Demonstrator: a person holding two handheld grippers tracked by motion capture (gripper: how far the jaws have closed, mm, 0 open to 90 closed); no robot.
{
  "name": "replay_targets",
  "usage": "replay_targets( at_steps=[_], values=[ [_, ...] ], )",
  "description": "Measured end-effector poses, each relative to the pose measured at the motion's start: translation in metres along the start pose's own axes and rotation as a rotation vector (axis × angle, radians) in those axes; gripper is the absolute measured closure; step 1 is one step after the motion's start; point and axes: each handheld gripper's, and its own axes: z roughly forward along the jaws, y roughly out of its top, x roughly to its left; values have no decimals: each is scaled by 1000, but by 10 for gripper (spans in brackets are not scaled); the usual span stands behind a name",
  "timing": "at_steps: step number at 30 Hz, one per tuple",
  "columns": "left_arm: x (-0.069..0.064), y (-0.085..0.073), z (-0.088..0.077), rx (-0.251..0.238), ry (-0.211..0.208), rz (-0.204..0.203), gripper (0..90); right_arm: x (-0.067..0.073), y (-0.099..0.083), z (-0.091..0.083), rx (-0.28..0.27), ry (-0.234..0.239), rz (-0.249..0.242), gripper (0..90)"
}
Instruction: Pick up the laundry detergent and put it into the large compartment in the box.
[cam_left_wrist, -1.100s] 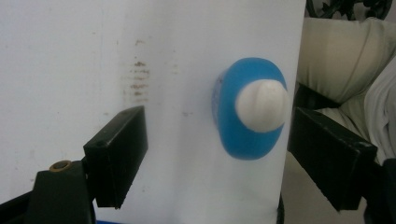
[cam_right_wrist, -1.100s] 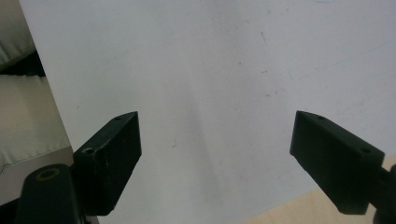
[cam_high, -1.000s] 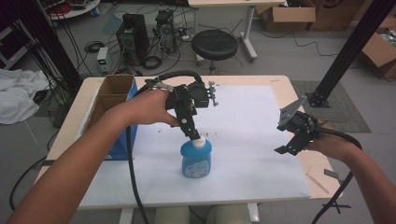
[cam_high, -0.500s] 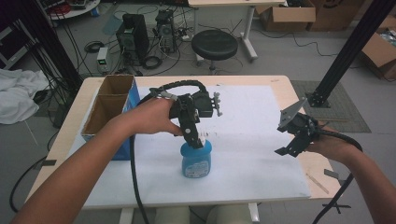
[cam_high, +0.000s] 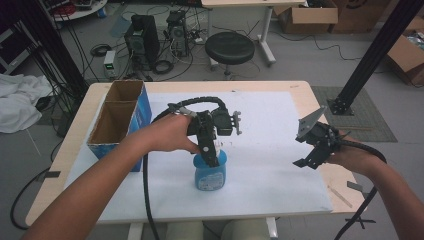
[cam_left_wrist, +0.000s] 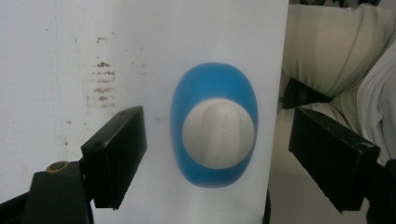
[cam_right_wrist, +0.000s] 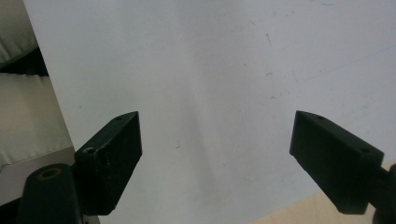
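Note:
A blue bottle (cam_high: 210, 174) with a white cap (cam_left_wrist: 218, 134) stands upright on the white sheet (cam_high: 270, 165), near the table's front edge. My left gripper (cam_high: 212, 156) points straight down over the cap. In the left gripper view it (cam_left_wrist: 219, 156) is open, one jaw on each side of the bottle (cam_left_wrist: 214, 84), and neither jaw touches it. My right gripper (cam_high: 308, 151) hovers at the right side of the sheet. It (cam_right_wrist: 217, 158) is open, and between its jaws lies bare white sheet (cam_right_wrist: 215, 70).
A cardboard box (cam_high: 120, 120) with blue sides and two open compartments stands at the table's left. The wooden table edge (cam_high: 345, 192) runs close to my right hand. A black post (cam_high: 370, 60) rises beyond the right corner, and a stool (cam_high: 230, 48) stands behind the table.
My left gripper has come down and slightly toward the person, from above the bottle to around its cap. The right gripper has barely moved.

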Motion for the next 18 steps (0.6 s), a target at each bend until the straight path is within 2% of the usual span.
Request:
replay_targets(
  at_steps=[18],
  values=[
    [1,1,29,27,-14,-4,198,-1,1,2,1,5,1,165]
  ],
)
